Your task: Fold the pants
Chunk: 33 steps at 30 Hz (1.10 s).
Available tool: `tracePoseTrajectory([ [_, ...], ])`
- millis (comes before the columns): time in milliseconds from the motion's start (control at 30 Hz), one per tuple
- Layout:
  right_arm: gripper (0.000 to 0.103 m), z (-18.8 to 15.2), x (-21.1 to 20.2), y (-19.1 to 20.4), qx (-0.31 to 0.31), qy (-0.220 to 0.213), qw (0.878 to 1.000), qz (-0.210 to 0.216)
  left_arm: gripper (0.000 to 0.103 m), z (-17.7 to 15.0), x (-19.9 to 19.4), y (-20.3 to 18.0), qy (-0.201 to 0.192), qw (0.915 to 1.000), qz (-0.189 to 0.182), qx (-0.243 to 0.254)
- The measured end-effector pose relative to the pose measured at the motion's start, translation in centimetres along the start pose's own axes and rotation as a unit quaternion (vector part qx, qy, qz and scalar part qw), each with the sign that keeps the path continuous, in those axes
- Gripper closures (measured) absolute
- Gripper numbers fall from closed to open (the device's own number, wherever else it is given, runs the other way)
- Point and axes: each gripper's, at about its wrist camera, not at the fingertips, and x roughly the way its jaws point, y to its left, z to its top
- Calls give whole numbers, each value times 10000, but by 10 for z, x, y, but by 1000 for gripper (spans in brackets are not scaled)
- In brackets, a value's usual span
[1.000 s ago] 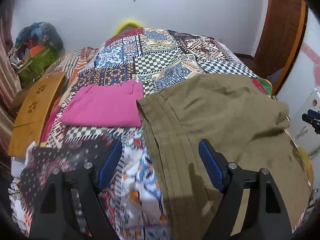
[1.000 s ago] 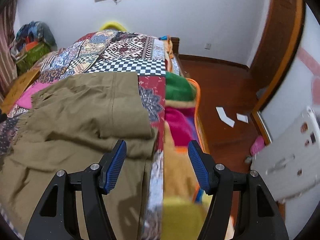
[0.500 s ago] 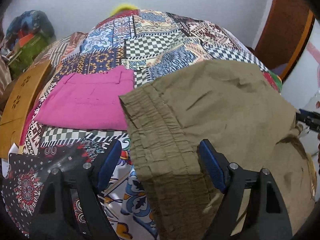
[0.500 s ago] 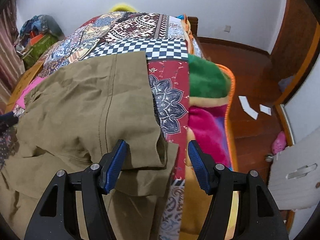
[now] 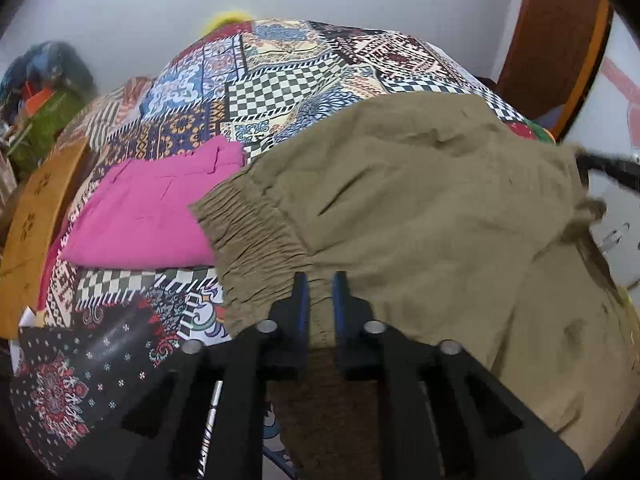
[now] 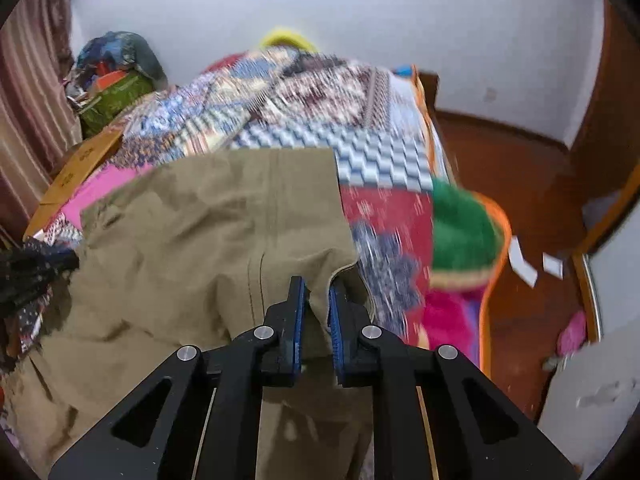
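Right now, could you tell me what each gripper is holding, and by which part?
Both hold the olive pants: the left gripper pinches the gathered elastic waistband, the right gripper the folded hem edge.

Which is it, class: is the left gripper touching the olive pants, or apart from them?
Touching. The left wrist view shows the left gripper shut on the gathered waistband of the olive pants.
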Motion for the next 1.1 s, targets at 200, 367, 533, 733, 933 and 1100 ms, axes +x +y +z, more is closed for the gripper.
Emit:
tracePoseTrajectory([
  [200, 93, 26, 25, 9, -310, -50, 9990, -316, 96, 3, 9, 1, -17, 9997, 245, 52],
  [367, 95, 25, 57, -9, -192, 323, 9973, -630, 96, 5, 26, 29, 184, 9988, 172, -425],
  [533, 95, 16, 66, -30, 29, 733, 9947, -716, 94, 4, 17, 38, 70, 9989, 300, -352],
  [733, 75, 33, 27, -37, 199, 412, 9973, -575, 42, 13, -6, 54, -317, 9978, 352, -472],
  [933, 43, 63, 14, -22, 11, 4, 9986, -528, 33, 35, -19, 74, -664, 9950, 433, -605],
  [1100, 40, 88, 35, -8, -93, 113, 9996, -250, 28, 50, -8, 89, -675, 9949, 317, -686],
])
